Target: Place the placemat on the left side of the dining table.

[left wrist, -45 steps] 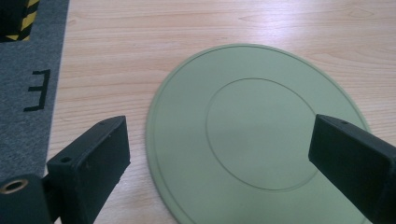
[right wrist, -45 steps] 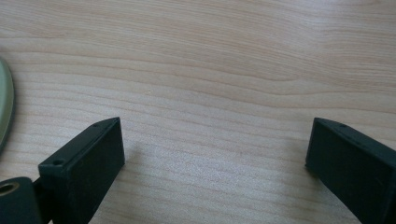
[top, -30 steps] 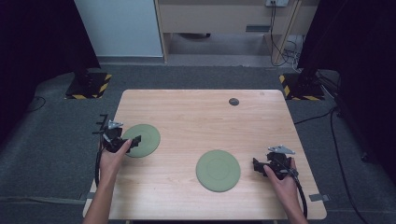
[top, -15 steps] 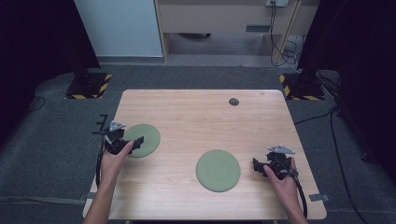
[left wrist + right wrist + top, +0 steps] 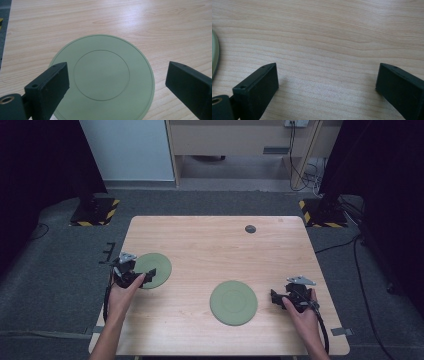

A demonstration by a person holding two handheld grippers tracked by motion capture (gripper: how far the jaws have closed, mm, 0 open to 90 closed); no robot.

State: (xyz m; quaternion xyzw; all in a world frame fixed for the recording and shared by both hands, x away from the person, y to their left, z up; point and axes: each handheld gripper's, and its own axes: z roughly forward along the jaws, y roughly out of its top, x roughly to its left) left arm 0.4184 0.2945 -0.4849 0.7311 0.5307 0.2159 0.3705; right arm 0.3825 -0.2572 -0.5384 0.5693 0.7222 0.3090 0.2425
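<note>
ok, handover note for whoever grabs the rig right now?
Left gripper: open, jaws wide, over the near edge of the left plate; nothing held.
Right gripper: open, low over bare table, just right of the centre plate; not touching it.
Both green plates lie flat on the table, apart from each other. A small dark disc sits near the far edge.
Done: nothing gripped or lifted so far.
Left: likely close the left gripper on the left plate's rim and lift; the right gripper probably takes the centre plate.

High view overlooks the table (image 5: 200, 245); gripper views seemingly skim it.
</note>
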